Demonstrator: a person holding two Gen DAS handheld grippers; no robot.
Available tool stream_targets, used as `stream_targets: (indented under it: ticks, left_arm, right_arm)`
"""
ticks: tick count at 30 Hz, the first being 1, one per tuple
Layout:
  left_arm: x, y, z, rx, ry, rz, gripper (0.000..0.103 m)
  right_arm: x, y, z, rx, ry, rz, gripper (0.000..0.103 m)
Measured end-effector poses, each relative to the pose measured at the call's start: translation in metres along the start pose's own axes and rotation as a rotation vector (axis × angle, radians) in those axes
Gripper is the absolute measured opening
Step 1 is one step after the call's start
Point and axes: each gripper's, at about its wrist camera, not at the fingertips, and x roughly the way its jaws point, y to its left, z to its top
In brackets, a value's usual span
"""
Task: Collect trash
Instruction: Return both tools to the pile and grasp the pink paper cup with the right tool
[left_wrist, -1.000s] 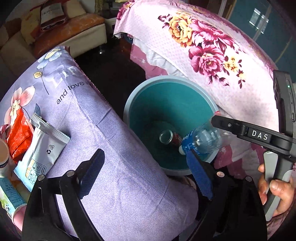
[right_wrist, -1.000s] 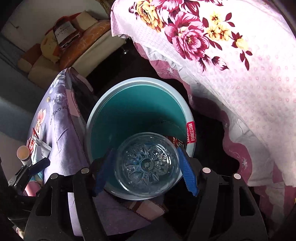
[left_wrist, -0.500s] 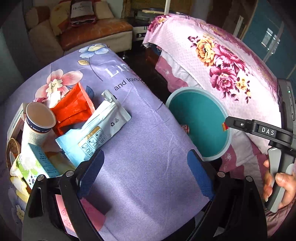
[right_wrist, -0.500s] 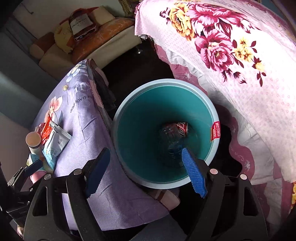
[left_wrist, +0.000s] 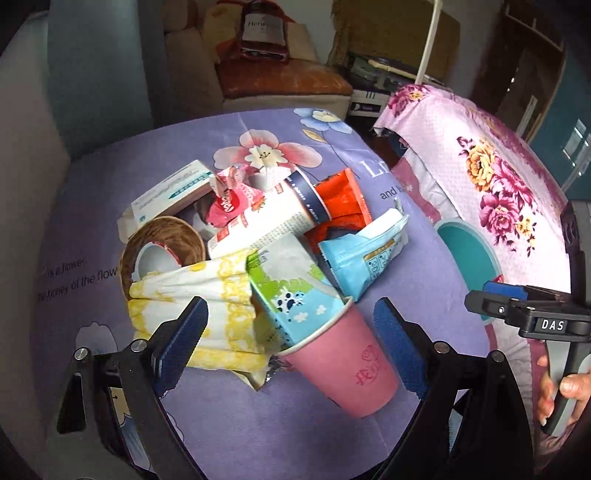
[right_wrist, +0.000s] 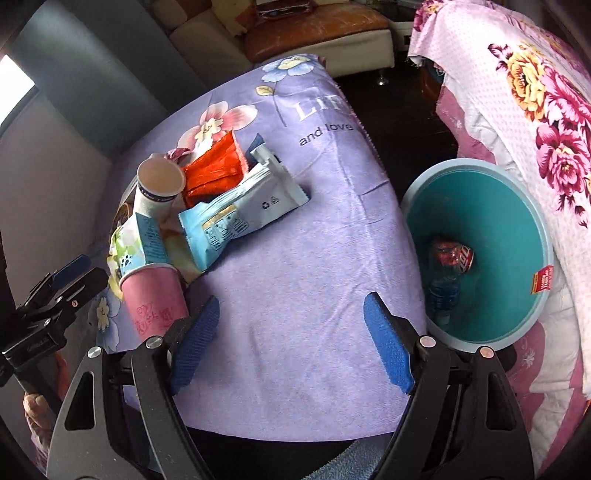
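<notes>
A heap of trash lies on the purple flowered cloth (left_wrist: 406, 295): a pink paper cup (left_wrist: 343, 369) with a blue-green carton (left_wrist: 291, 291) stuck in it, a light blue pouch (left_wrist: 365, 254), an orange wrapper (left_wrist: 343, 199) and a tall white cup (left_wrist: 266, 221). My left gripper (left_wrist: 291, 343) hovers open over the pink cup and touches nothing. My right gripper (right_wrist: 291, 343) stands open above bare cloth, between the pink cup (right_wrist: 155, 299) and the teal bin (right_wrist: 461, 162). Inside the bin lie a clear plastic bottle (right_wrist: 443, 291) and a red can (right_wrist: 452, 254).
A yellow-white wrapper (left_wrist: 207, 295), a brown bowl (left_wrist: 162, 240) and a white box (left_wrist: 170, 192) fill the heap's left side. A pink flowered bedspread (right_wrist: 535, 110) hangs right of the bin, with dark floor between. A sofa (left_wrist: 277, 77) stands at the back.
The bottle left the right gripper's jaws and now lies in the bin. Both grippers swung left from over the bin to over the purple cloth and the heap.
</notes>
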Motion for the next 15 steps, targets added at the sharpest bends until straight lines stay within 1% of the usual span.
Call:
stream_targets:
  ticks: [5,8,11,15]
  left_arm:
    - [-0.003,0.052,-0.009,-0.095,-0.005,0.015,0.091]
    - [0.0,0.071,-0.012,-0.137,-0.001,0.006,0.091]
    - [0.005,0.078,-0.01,-0.134,0.006,-0.002,0.091]
    - [0.013,0.076,-0.001,-0.107,0.014,-0.018,0.091]
  right_arm:
    - [0.023,0.054,-0.008,-0.102,0.079,0.054,0.077]
    - [0.034,0.082,-0.01,-0.153,0.109,0.074,0.077]
    - [0.044,0.103,-0.01,-0.195,0.132,0.093,0.077]
    - [0.055,0.12,-0.014,-0.25,0.142,0.086,0.077]
